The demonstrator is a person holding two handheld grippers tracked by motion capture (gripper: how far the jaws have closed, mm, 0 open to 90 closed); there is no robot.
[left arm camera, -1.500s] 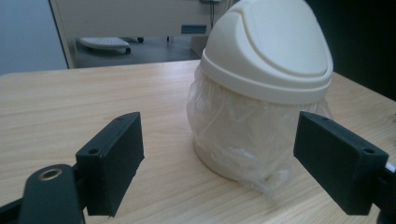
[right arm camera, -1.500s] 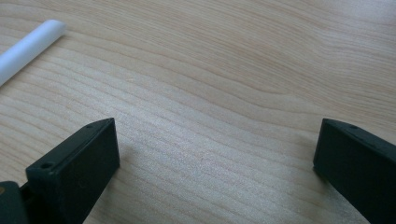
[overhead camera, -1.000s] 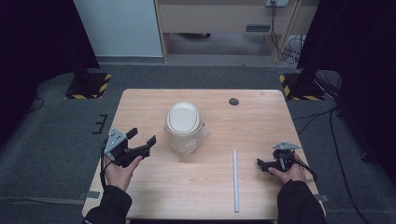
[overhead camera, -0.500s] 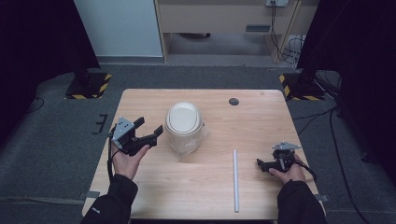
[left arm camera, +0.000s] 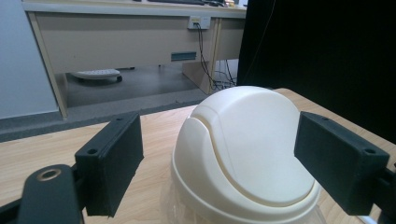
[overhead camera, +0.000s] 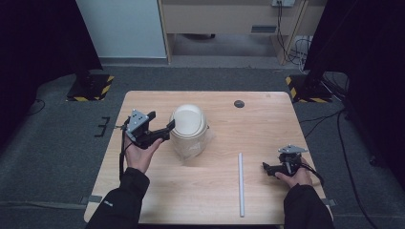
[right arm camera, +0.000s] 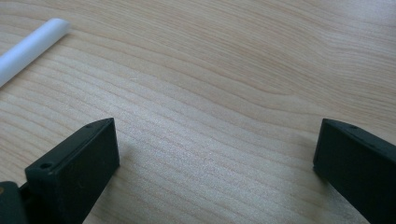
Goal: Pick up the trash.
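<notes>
On the wooden table (overhead camera: 210, 191), the right gripper (overhead camera: 271, 168), jaws wide, rests near the 3 o'clock edge; one white tube (overhead camera: 241, 183) lies just beside it at 9 o'clock. Farther, the left gripper (overhead camera: 165, 129), jaws wide, flanks one cream-lidded jar (overhead camera: 188, 125) without touching. One dark disc (overhead camera: 239, 103) sits near the 12 o'clock edge.
</notes>
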